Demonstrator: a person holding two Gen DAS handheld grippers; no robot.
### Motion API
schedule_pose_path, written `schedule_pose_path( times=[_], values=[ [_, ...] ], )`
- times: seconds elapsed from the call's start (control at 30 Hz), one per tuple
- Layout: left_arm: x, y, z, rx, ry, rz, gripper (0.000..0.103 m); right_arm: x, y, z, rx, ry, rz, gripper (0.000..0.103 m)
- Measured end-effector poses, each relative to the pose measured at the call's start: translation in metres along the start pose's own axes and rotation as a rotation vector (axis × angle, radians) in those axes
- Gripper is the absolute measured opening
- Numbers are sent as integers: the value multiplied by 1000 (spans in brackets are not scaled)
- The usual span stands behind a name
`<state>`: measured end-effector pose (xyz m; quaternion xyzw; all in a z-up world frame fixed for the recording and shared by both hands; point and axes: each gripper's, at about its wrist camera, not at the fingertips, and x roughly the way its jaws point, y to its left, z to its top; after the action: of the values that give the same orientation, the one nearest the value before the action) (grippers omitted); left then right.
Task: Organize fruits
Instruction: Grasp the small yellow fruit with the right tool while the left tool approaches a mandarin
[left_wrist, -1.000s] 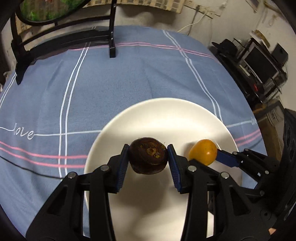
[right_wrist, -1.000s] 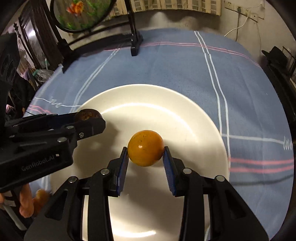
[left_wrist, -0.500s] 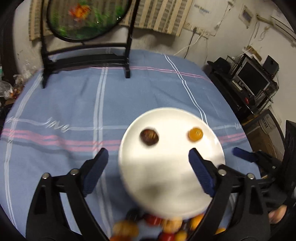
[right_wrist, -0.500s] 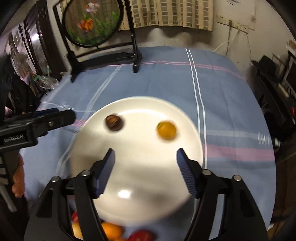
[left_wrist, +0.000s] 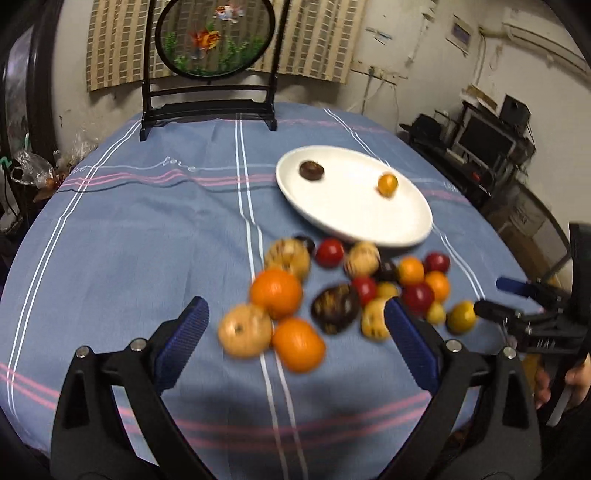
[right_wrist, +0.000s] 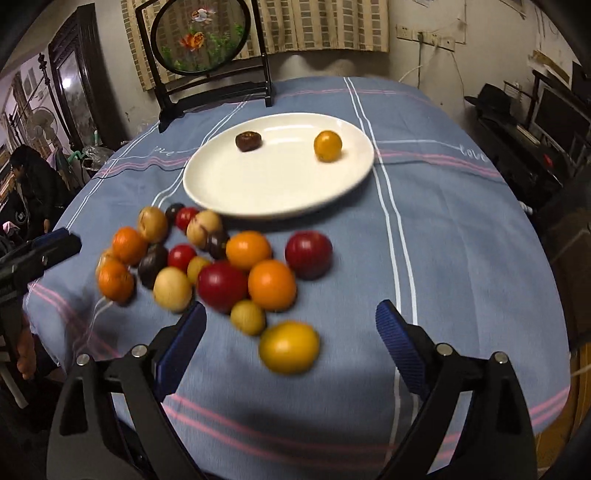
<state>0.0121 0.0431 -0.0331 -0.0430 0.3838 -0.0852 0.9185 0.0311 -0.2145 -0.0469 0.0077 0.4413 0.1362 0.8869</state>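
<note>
**Both claws back off the plate, two fruits delivered**

Since a second ago both claws have let go and drawn back toward the near edge: the dark fruit and the small orange fruit that sat between the pads now lie free on the plate. The left claw is empty, its jaws wide and widening, and it hovers above the near-left part of the fruit pile. The right claw is likewise empty, its jaws spreading, with a yellow fruit on the cloth just below and between its pads, untouched.

Outward from the claws lies the pile of fruit, loose on the blue striped cloth that covers the surface: oranges, red ones, pale tan ones and a few dark ones, many touching, all on the near side of the plate. Beyond the pile sits the white plate, with the dark fruit at its far left and the small orange fruit at its far right, well apart. At the far edge stands a round screen painted with goldfish.

By my reading the task is only begun: two fruits are placed and about twenty remain on the cloth.

The fruits are mostly round, so no clear long axis shows. The yellow one looks slightly oval, lying left to right, though blur may account for that. The plate's long axis in the right view runs left to right.
</note>
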Motion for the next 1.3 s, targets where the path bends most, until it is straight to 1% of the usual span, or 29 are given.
schedule_pose_path(
  times=[0.17,0.27,0.33,0.47,0.57,0.6,0.63,0.67,0.73,0.8,0.9,0.97,1.03,1.07,1.13,1.17,1.2,1.23,1.27,1.3],
  values=[
    [-5,-3,-18,-2,32,-8,97,-1,6,-12,-13,10,14,93],
    [-7,-9,-24,14,40,-4,97,0,11,-21,-46,19,-14,93],
    [-7,-12,-27,26,49,0,97,2,11,-25,-53,26,-17,93],
    [-5,-7,-34,30,70,34,97,2,11,-28,-41,29,12,93],
    [-3,3,-36,-2,88,41,97,0,22,-28,-60,7,79,93],
    [-2,6,-36,-10,91,38,97,-1,27,-28,-68,-7,100,89],
    [-2,8,-36,-16,92,38,97,-2,32,-28,-74,-21,117,78],
    [-2,11,-36,-21,93,39,97,2,36,-27,-85,-17,125,71],
    [-1,13,-37,-24,96,32,97,9,39,-25,-86,7,126,49],
    [0,13,-37,-25,100,20,97,20,41,-20,-87,43,136,42],
    [-1,11,-37,-20,96,9,97,25,47,-15,-117,47,57,41],
    [0,10,-38,-21,97,-4,97,25,49,-13,-127,54,42,41],
    [4,8,-38,-21,109,-19,97,34,51,-10,-150,99,8,39],
    [6,7,-37,-20,114,-22,97,40,57,-8,-198,130,-14,39],
    [6,5,-37,-12,117,-32,97,50,68,2,-289,173,-91,39],
    [6,4,-37,-10,114,-34,97,56,69,5,-302,188,-104,38],
    [5,3,-37,-10,111,-37,97,61,70,8,-325,201,-108,37],
    [5,3,-37,-13,109,-41,97,64,71,11,-360,209,-120,30],
    [5,4,-37,-18,108,-45,97,65,71,12,-376,207,-125,27],
    [5,4,-37,-20,107,-48,97,64,70,12,-371,207,-108,27]
  ],
)
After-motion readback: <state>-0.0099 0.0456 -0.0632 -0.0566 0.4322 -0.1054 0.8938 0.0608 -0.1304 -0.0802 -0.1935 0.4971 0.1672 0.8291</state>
